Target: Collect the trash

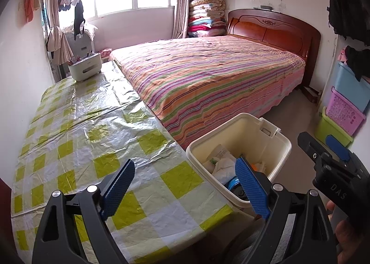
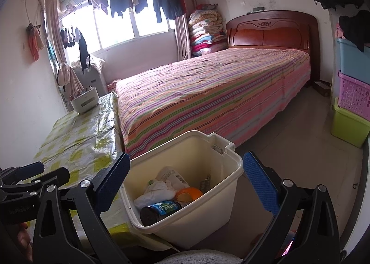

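Observation:
A cream plastic trash bin [image 2: 219, 197] stands on the floor against the table's near corner; it also shows in the left wrist view [image 1: 277, 153]. Inside lie a dark can with a blue label [image 2: 160, 212], crumpled white paper [image 2: 155, 193], an orange piece [image 2: 188, 193] and a white bottle [image 2: 172, 177]. My right gripper [image 2: 187, 185] is open and empty, above the bin. My left gripper [image 1: 185, 188] is open and empty, over the table's near corner beside the bin. The right gripper's side [image 1: 328, 157] shows in the left wrist view.
The table [image 1: 92, 134] has a shiny green-and-white checked cover. A white tissue box holder [image 1: 85, 68] stands at its far end. A striped bed [image 1: 208, 79] runs alongside. Stacked coloured crates [image 2: 351, 102] stand at the right wall.

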Available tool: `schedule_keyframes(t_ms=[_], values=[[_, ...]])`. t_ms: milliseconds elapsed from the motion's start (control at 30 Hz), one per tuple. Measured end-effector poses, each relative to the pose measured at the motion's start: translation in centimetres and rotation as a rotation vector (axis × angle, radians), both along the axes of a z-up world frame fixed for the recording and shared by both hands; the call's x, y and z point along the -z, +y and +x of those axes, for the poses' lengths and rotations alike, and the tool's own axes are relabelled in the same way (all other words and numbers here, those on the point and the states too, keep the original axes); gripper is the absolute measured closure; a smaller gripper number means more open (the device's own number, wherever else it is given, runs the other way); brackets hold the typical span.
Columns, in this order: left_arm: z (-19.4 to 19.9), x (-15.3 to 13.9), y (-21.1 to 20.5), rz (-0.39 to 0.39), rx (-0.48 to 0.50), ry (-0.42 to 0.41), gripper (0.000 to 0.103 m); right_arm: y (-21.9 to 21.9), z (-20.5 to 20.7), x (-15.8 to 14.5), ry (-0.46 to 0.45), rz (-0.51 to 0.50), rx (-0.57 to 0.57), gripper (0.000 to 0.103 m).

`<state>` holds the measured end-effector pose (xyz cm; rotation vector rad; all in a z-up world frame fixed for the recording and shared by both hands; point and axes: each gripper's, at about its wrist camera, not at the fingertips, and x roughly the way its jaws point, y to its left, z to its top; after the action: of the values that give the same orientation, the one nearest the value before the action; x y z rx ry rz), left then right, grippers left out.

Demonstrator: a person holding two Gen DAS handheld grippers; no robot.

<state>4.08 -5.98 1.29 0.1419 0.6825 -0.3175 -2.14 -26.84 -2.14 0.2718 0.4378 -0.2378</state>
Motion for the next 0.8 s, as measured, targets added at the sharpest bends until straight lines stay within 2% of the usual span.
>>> schedule_keyframes(t_ms=[800], values=[[0.01,0.32,0.1,-0.003,-0.006,0.026,0.017,0.78,0.85,0.91,0.019,0.005,-0.029,0.006]])
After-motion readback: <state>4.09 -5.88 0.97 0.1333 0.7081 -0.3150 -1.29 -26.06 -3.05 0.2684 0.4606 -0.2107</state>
